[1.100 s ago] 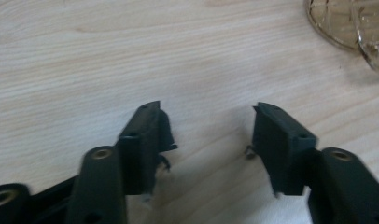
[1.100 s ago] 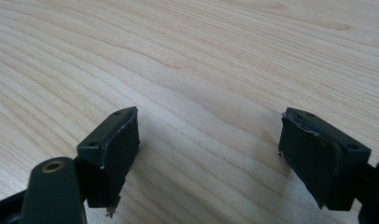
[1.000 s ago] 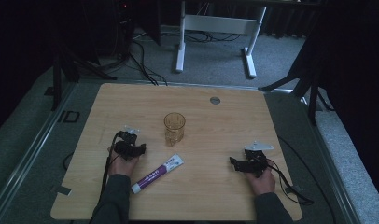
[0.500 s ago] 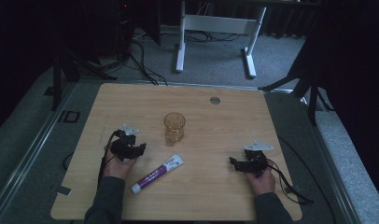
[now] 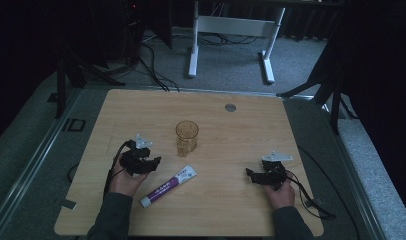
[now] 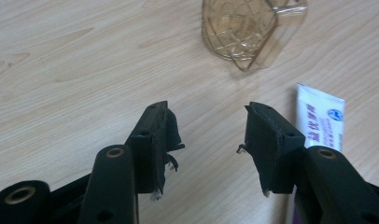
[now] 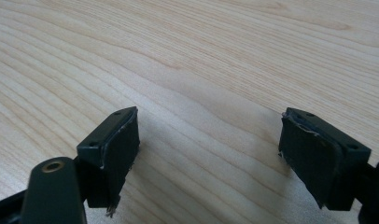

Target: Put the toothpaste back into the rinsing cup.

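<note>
The left tongs (image 6: 204, 140) are standing spread with nothing between them, hovering low over the table (image 6: 61, 70) and pointing toward the cup (image 6: 243, 32), with the tube (image 6: 318, 119) lying just beside their right jaw. In the high view the left tongs (image 5: 150, 164) are sitting just left of the tube (image 5: 169, 186), which is lying flat and slanted near the table's front, its capped end toward the person. The cup (image 5: 187, 137) is standing upright behind the tube, near but apart. The right tongs (image 7: 208, 149) are also spread and empty above bare wood; in the high view the right tongs (image 5: 252, 175) are waiting well apart from both things, at the right front of the table (image 5: 291, 115).

The step in hand looks like the approach to the tube, probably to drop it into the cup. Next the left tongs are needing to swing right, settle astride the tube's body and close across its narrow width.

Compared with half a second ago, the left tongs are sitting a little farther right and nearer the tube; tube, cup and right tongs are lying as before.
</note>
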{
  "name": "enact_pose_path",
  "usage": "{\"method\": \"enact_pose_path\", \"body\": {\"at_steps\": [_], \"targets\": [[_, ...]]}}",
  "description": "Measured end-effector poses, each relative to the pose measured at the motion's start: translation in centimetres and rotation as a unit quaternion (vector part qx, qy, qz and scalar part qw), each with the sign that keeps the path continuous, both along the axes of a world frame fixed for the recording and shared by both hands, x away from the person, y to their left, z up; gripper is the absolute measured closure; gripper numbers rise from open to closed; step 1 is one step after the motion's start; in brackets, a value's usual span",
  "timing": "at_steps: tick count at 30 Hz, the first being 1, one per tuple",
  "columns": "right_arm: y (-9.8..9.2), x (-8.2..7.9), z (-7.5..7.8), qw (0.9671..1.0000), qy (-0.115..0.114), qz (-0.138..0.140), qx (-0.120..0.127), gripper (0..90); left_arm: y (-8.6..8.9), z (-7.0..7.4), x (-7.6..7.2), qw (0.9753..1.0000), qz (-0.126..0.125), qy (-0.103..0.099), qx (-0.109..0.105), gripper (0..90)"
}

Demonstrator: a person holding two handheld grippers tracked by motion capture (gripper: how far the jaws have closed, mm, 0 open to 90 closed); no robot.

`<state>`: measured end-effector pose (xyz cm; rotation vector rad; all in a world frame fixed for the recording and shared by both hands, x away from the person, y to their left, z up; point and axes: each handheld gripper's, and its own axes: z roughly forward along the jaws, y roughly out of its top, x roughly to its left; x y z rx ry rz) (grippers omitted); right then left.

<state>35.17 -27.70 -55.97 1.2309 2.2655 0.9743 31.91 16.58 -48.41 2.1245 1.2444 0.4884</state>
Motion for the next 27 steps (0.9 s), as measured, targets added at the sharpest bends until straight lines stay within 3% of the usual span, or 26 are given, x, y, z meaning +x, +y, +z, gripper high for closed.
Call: {"method": "enact_pose_path", "body": {"at_steps": [20, 27], "targets": [[0.0, 0.0, 0.0, 1.0000, 0.000, 0.000, 0.000, 20.2, -2.2, 1.6, -0.9, 0.9982, -0.053, 0.007, 0.025, 49.7], [0.0, 0.1, 0.0, 1.0000, 0.000, 0.000, 0.000, 20.2, -2.6, 2.0, -1.0, 0.9976, -0.064, 0.014, 0.022, 49.7]]}}
